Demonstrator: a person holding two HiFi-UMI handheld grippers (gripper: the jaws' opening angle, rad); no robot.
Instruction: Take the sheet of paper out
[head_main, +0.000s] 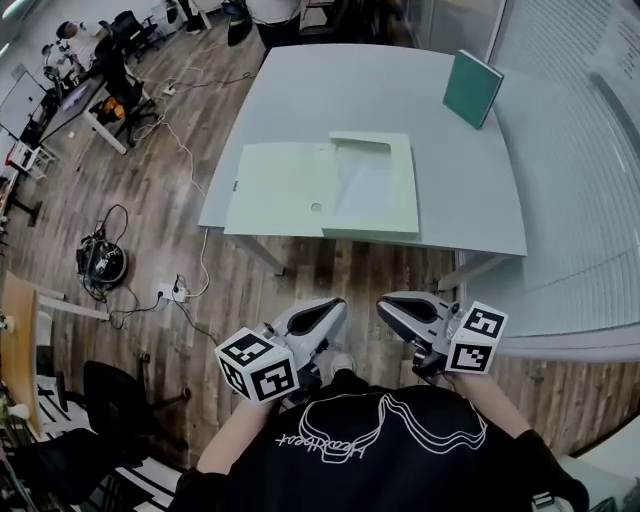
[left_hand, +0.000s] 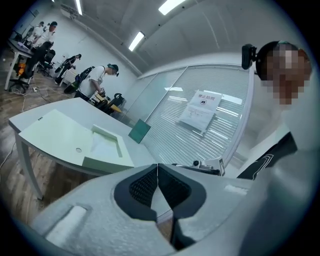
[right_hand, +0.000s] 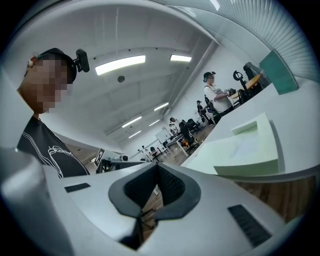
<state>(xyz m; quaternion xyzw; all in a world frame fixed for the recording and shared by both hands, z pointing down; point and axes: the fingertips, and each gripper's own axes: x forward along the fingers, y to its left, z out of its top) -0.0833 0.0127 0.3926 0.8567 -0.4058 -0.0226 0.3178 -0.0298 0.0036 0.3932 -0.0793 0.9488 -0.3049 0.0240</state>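
Whitish sheet of paper (head_main: 365, 185) (in folder (head_main: 280, 190)) runs lengthwise away; left gripper (head_main: 337, 303), right gripper (head_main: 384, 301) clenched empty.

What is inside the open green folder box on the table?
A pale sheet of paper lies in the tray of the folder box, beside the opened lid. Whether anything lies beneath the sheet cannot be seen.
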